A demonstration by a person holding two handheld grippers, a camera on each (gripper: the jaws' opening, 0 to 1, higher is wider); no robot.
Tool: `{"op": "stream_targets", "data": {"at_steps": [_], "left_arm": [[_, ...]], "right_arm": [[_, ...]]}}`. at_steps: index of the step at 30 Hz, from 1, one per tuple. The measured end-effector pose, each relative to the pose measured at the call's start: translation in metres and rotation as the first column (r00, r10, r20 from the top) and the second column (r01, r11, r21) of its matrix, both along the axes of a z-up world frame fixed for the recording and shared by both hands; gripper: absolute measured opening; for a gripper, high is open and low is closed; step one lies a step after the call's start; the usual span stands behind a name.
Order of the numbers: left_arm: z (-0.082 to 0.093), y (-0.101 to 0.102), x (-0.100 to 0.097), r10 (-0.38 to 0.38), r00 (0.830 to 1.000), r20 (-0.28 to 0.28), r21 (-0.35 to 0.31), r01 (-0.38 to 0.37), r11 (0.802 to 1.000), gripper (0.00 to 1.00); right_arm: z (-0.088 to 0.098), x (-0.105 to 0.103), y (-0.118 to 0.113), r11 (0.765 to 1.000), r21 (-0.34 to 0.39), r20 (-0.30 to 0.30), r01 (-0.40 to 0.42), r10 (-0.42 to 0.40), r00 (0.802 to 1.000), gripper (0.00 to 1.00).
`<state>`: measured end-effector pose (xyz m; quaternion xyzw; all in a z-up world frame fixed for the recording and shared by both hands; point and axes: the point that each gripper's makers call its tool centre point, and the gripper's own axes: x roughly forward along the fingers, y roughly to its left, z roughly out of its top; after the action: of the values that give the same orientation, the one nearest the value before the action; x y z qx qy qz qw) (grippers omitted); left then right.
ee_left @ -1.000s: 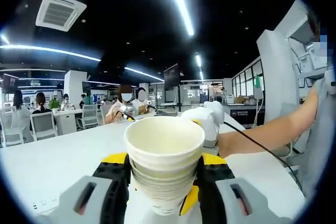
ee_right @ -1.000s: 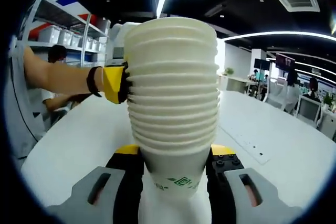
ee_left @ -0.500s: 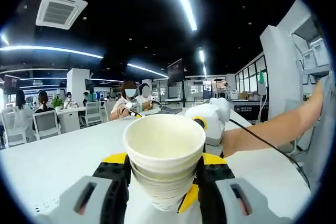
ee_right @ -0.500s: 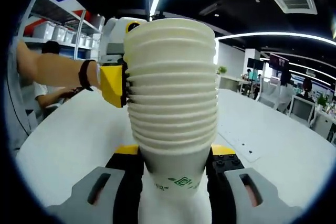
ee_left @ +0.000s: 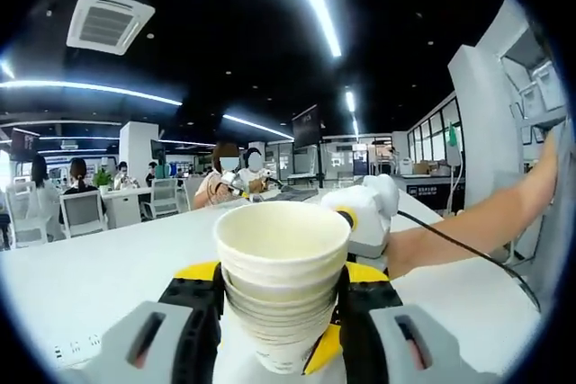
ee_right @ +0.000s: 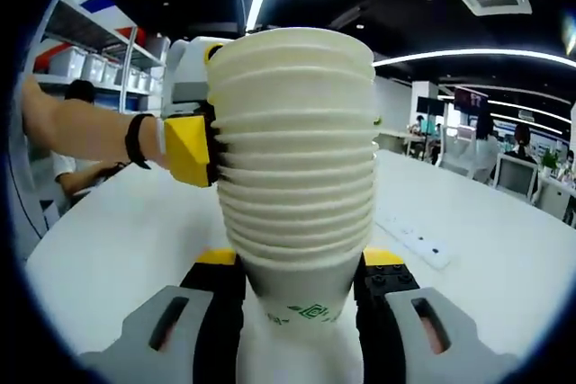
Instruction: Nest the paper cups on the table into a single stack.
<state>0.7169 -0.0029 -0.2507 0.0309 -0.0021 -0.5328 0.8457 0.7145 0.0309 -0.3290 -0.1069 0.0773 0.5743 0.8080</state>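
In the left gripper view a short stack of cream paper cups (ee_left: 281,276) stands upright between the black and yellow jaws of my left gripper (ee_left: 281,334), which is shut on it. The right gripper (ee_left: 364,222) and the person's forearm come in from the right behind it. In the right gripper view a tall stack of several nested cream cups (ee_right: 297,168) with a green logo near the base rises between my right gripper's (ee_right: 299,312) jaws, shut on it. The left gripper (ee_right: 187,146), yellow-tipped, shows just left of that stack.
A broad white table (ee_right: 117,249) runs under both stacks, carrying a white power strip (ee_right: 416,242). Shelves with bins (ee_right: 90,65) stand at left. People sit at desks (ee_left: 117,204) in the far office. A grey rack (ee_left: 490,123) stands at right.
Both views have shifted slightly with the hands. The left gripper looms a little closer to the tall stack. Both grips on the cups hold unchanged.
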Motion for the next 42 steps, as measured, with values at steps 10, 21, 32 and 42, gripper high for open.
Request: {"op": "stream_targets", "data": {"at_steps": [10,21,32,42], "left_arm": [[-0.011,0.006,0.007,0.036,0.999,-0.015,0.016,-0.036,0.999,0.54],[-0.003,0.015,0.02,0.109,0.994,0.012,-0.057,-0.108,0.993,0.93],[-0.001,0.02,0.009,0.115,0.993,0.025,-0.08,-0.112,0.99,0.93],[0.013,0.067,-0.031,0.271,0.962,0.025,-0.124,-0.266,0.956,0.92]], "right_arm": [[0.0,-0.001,0.008,0.997,0.07,-0.04,0.022,-0.019,0.999,0.54],[-0.013,0.009,-0.004,0.997,0.017,-0.012,0.078,-0.077,0.997,0.99],[0.001,-0.001,-0.02,0.995,0.057,0.018,0.083,-0.084,0.996,0.99],[0.03,-0.019,-0.085,0.969,0.054,0.091,0.242,-0.246,0.965,0.98]]}}
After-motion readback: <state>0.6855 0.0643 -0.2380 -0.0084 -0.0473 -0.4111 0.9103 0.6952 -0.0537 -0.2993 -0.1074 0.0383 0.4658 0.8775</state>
